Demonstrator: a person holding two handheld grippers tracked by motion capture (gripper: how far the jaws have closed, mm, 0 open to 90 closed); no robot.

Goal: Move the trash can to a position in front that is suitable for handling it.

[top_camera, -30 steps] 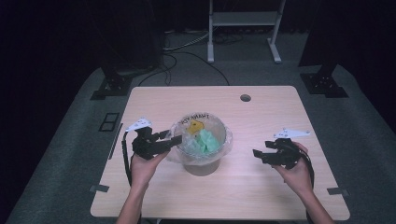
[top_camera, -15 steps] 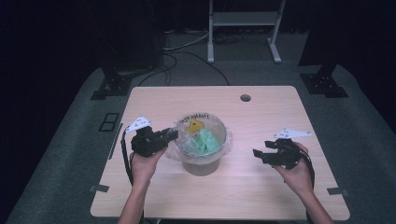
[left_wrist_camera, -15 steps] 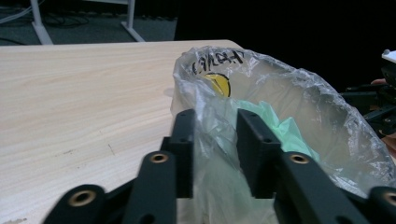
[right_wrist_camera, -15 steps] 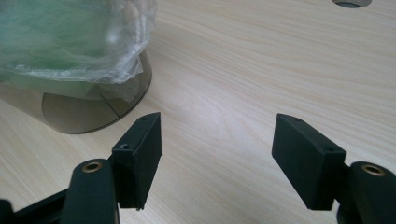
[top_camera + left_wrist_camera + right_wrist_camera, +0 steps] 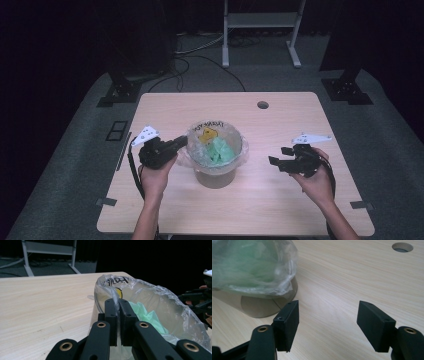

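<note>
A small tan bin [image 5: 216, 176] stands mid-table, lined with a clear plastic bag [image 5: 235, 141] that holds crumpled green material [image 5: 220, 150] and a yellow piece [image 5: 207, 133]. My left gripper [image 5: 182, 141] is at the bin's left rim. Its jaws have just been closing and now pinch the bag's edge between them. In the left gripper view the left gripper [image 5: 118, 302] meets on the bag [image 5: 155, 296] rim, with the green material [image 5: 147, 315] beyond. My right gripper [image 5: 274, 162] hovers open to the right of the bin. In its own view the right gripper [image 5: 328, 317] has only bare table between its pads, the bag [image 5: 254, 267] up left.
The wooden table [image 5: 300, 210] has a round cable hole [image 5: 262, 105] at the back, also seen as the cable hole [image 5: 402, 247] in the right gripper view. A metal stand [image 5: 260, 20] and dark equipment feet are on the floor behind.
The left gripper's jaws have come together on the bag's left rim. Both hands have stayed about where they were.
</note>
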